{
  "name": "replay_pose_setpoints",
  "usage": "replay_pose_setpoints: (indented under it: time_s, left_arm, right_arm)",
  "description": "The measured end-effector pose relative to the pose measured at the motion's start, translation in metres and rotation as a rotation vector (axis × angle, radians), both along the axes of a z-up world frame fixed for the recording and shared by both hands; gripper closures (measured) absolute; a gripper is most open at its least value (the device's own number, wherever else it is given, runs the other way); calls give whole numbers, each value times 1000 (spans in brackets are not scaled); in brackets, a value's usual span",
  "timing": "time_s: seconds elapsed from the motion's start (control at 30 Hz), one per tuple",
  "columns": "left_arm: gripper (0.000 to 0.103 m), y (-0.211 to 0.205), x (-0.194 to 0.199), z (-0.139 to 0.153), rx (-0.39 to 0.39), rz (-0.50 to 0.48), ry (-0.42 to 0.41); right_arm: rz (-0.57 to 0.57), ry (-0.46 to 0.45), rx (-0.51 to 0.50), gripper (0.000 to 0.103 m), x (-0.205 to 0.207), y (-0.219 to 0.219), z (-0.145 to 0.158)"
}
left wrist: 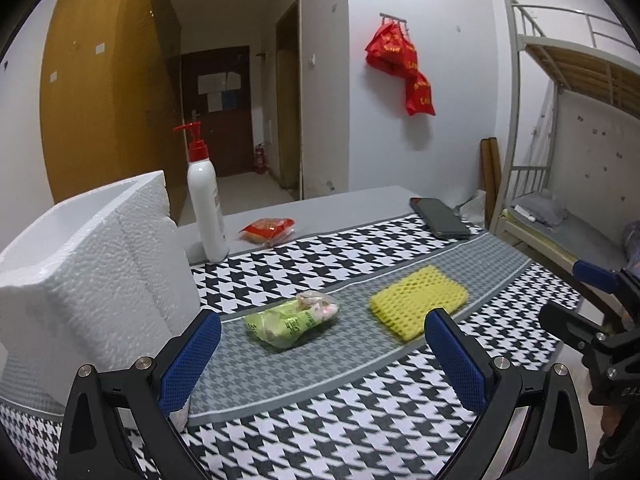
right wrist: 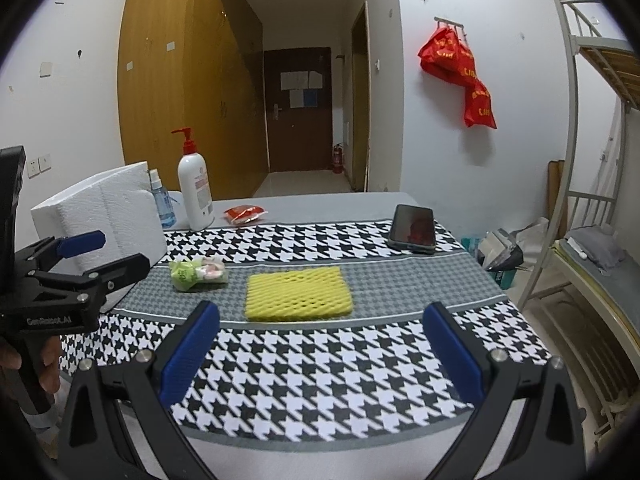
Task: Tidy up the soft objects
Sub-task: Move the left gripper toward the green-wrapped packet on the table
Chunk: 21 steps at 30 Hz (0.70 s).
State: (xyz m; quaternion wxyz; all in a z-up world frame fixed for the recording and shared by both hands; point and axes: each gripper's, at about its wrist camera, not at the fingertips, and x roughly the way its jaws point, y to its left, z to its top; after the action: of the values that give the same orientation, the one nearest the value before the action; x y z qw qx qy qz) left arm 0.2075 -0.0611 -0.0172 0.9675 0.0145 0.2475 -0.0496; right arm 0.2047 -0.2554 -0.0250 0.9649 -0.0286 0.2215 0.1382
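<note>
While nothing is yet held, the step in hand looks like a first pick, likely for the foam box [left wrist: 86,248] at left.

Left wrist view: left gripper [left wrist: 322,354] has its jaws spread wide and empty above the near part of the cloth [left wrist: 320,420]. The green packet [left wrist: 290,320] lies ahead, between the jaw lines but nearer the left finger, on the grey band. The yellow net [left wrist: 418,302] lies just right of it, apart, near the right finger's line. Box stands close on the left, open top facing up. Bottle [left wrist: 206,208], red sachet [left wrist: 267,230] and phone [left wrist: 442,218] sit further back. The right gripper [left wrist: 576,300] shows at the right edge.

Right wrist view: right gripper [right wrist: 322,354] also wide open, empty. Net [right wrist: 299,294] lies ahead, centred between the jaws, flat. Packet [right wrist: 198,274] is to its left, beyond the left finger.

To do it well, I judge: each gripper takes the thing straight ahead of it. Come down low, straddle across the narrow side, close gently; both are soft and will crush. The net is thin and flat, so the fingers need to reach the surface to catch it.
</note>
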Motion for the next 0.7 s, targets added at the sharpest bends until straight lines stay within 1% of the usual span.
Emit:
replay_pose_setpoints:
  time_s: [0.27,0.4,0.57,0.63,0.7]
  left_arm:
    - [1,1,34,-6,7,28,36]
    - [1,2,48,-10,28,44,48]
    - [1,9,66,-21,28,27,107]
    - [1,10,74,-28,51,13,136]
    - [1,12,79,-32,62,19,150]
  right_arm:
    - [31,46,-15,0,30,3,-7]
    - [41,75,-16,0,44,2,-9]
    - [43,118,-26,1,60,2,-13]
    - [54,133,-27,0,65,2,-16]
    - [66,153,-29,0,70,4,-19]
